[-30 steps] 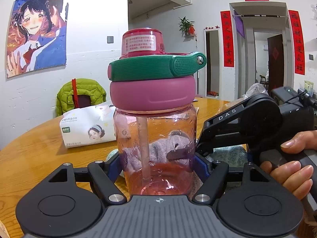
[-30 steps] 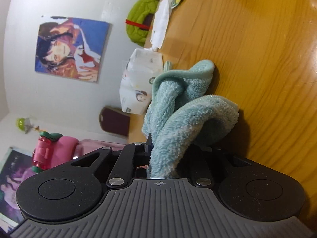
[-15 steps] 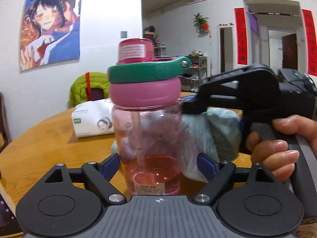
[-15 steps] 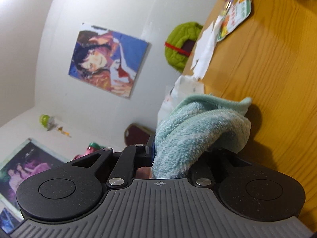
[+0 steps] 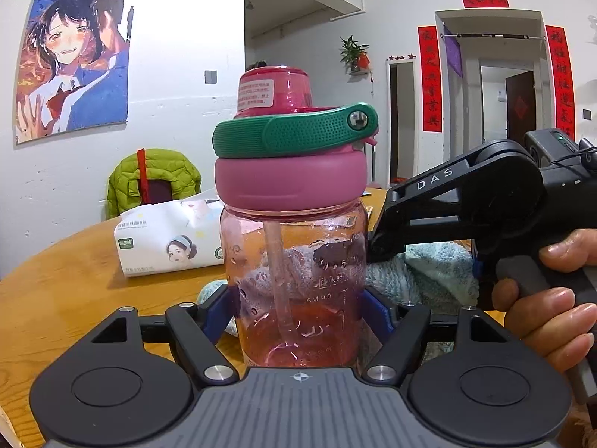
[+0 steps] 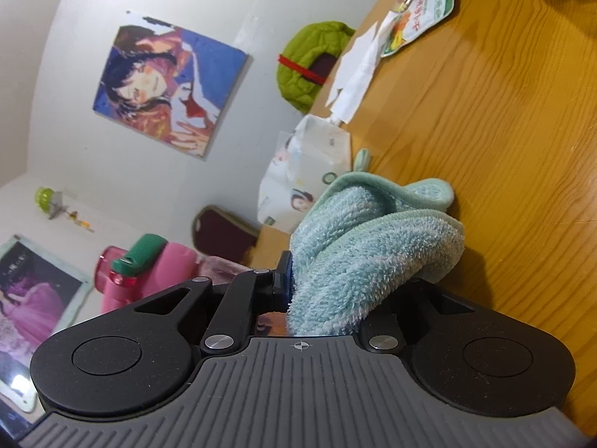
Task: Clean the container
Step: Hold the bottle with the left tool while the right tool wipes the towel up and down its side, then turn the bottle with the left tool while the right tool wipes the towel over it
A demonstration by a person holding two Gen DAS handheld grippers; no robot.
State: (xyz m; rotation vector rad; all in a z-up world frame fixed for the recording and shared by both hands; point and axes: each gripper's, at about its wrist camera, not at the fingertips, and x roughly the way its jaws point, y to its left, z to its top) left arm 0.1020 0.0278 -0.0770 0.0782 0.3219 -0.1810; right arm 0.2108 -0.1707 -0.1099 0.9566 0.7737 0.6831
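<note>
A clear pink water bottle [image 5: 294,280] with a pink lid, green strap and inner straw stands upright, clamped between the blue pads of my left gripper [image 5: 298,310]. It also shows at the left of the right wrist view [image 6: 149,265]. My right gripper [image 6: 328,283] is shut on a light blue fluffy cloth [image 6: 369,250]. In the left wrist view the right gripper's black body [image 5: 462,201] sits right of the bottle, and the cloth [image 5: 429,272] lies against the bottle's far right side.
The bottle is over a round wooden table [image 5: 63,291]. A white tissue pack [image 5: 168,239] lies behind the bottle on the left. A snack packet [image 6: 421,26] and white paper [image 6: 354,78] lie farther off. A chair with a green jacket [image 5: 153,179] stands at the wall.
The bottle and left gripper swung left and back again. The right gripper with the cloth moved along the bottle's far right side and sits lower behind it now.
</note>
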